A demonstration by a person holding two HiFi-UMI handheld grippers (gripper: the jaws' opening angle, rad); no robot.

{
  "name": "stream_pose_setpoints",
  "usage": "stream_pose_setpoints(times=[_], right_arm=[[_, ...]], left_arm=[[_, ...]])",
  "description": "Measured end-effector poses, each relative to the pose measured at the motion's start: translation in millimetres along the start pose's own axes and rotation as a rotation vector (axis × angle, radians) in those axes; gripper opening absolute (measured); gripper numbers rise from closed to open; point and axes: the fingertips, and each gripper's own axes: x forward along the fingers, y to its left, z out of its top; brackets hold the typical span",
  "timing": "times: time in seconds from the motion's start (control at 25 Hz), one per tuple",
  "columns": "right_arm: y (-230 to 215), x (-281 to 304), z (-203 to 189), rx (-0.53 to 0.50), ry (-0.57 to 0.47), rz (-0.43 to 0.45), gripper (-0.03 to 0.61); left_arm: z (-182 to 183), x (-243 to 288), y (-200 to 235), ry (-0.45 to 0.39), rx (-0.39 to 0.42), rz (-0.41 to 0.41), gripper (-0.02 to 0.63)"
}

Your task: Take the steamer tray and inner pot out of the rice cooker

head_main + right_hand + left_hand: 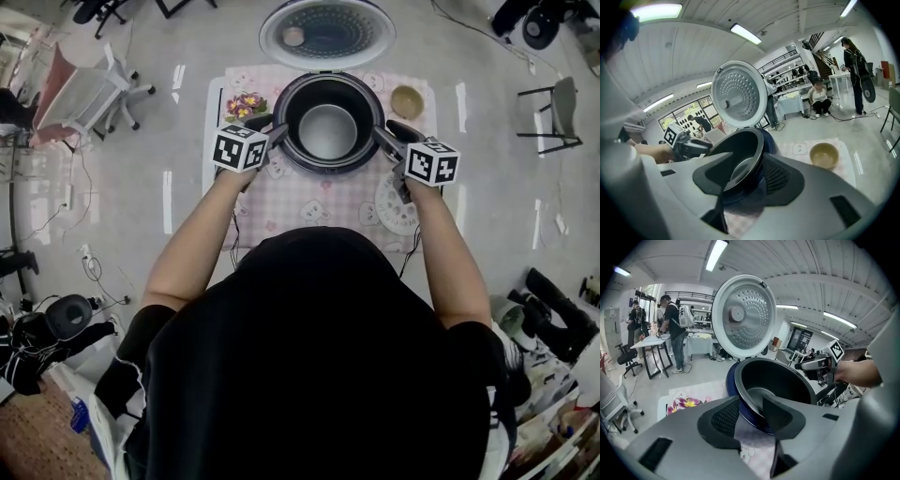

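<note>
Head view: inner pot sits in rice cooker.

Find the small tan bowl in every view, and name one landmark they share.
Head view: tan bowl upper right of centre, on the checked cloth, right of the rice cooker.
Left gripper view: not in it.
Right gripper view: right of centre, on the cloth.
Shared landmark: the cooker's raised lid, in all three.

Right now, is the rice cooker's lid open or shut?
Open. The lid stands swung up and back, leaving the inner pot exposed.
</note>
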Motion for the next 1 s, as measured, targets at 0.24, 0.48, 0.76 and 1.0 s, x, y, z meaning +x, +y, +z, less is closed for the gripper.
stream_pose_setpoints(times=[0.24, 0.48, 0.76, 1.0], right_arm=[[2, 16, -5, -0.015, 0.029, -0.003, 0.204], [1, 23, -11, -0.008, 0.041, -0.011, 0.181], [-1, 25, -10, -0.001, 0.031, -0.024, 0.138], [-5, 24, -8, 0.026, 0.017, -0.031, 0.126]], left_arm=[[0, 4, 5, 0.026, -0.004, 0.015, 0.153], [1, 7, 3, 0.062, 0.042, 0.046, 0.149], [3, 11, 2, 0.073, 0.040, 0.063, 0.141], [8, 12, 0, 0.013, -0.129, 0.011, 0.143]])
